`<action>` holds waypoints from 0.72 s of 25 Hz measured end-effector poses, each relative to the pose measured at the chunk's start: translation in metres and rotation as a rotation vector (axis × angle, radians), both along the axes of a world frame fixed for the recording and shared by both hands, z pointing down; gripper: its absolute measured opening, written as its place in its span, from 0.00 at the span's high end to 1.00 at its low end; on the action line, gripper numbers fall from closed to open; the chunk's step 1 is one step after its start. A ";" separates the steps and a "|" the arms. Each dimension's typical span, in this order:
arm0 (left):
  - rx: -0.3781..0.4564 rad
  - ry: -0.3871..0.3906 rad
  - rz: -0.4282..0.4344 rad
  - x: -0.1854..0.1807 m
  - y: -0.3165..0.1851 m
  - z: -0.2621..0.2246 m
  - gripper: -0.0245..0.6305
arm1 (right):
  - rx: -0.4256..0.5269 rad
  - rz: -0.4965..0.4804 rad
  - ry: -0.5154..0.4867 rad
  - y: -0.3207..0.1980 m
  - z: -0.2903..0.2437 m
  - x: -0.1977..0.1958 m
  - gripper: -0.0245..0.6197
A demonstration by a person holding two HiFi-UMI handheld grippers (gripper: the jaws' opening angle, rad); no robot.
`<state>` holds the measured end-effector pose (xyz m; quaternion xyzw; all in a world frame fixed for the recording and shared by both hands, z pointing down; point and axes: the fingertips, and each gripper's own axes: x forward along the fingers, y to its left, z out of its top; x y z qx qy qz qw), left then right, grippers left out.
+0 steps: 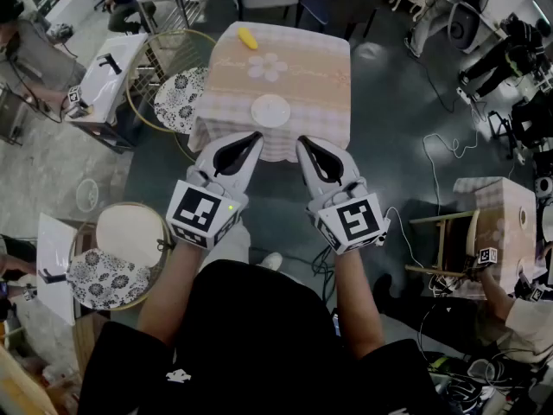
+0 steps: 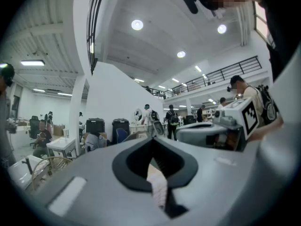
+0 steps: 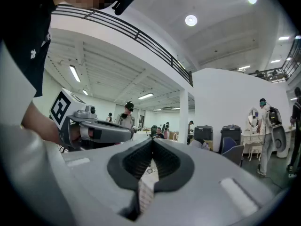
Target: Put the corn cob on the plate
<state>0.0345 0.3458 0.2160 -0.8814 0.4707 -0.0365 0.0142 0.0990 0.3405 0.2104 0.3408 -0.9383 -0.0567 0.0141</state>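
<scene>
- Both pairs of jaws are closed, tips together, with nothing gripped. The left gripper (image 2: pixel 151 140) shows only a sliver of checked cloth through the hollow behind its tips. The right gripper (image 3: pixel 152 141) shows the same.
- From the head view, the two grippers are held level and side by side at the near edge of the table (image 1: pixel 324 80). Their tips angle slightly toward each other and point across the tabletop.
- Each gripper view catches the other gripper alongside, with its marker cube turned toward the camera.
- Covering the table is a pink checked cloth with a pale flower print (image 1: pixel 267 66) near its middle.
- The corn cob (image 1: pixel 248 38) lies on the cloth at the far edge of the table, a little left of centre and well apart from both grippers.
- The plate (image 1: pixel 270 111), small and white, sits on the near half of the table, just ahead of the gripper tips.
- The flower print lies between the corn cob and the plate, so the two are apart and not touching.
- A round chair with a patterned cushion (image 1: pixel 181 100) stands just beside the table's left side.
- A second such cushion (image 1: pixel 105 279) shows at the lower left, near the person's left arm.
</scene>
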 end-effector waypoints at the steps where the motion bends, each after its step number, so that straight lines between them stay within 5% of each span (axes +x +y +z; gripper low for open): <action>1: -0.002 -0.001 -0.002 0.000 0.000 -0.001 0.96 | -0.001 0.002 -0.002 -0.001 -0.001 0.001 0.96; 18: 0.003 0.015 -0.011 -0.013 -0.017 0.000 0.96 | -0.010 0.081 -0.054 -0.021 0.002 0.000 0.96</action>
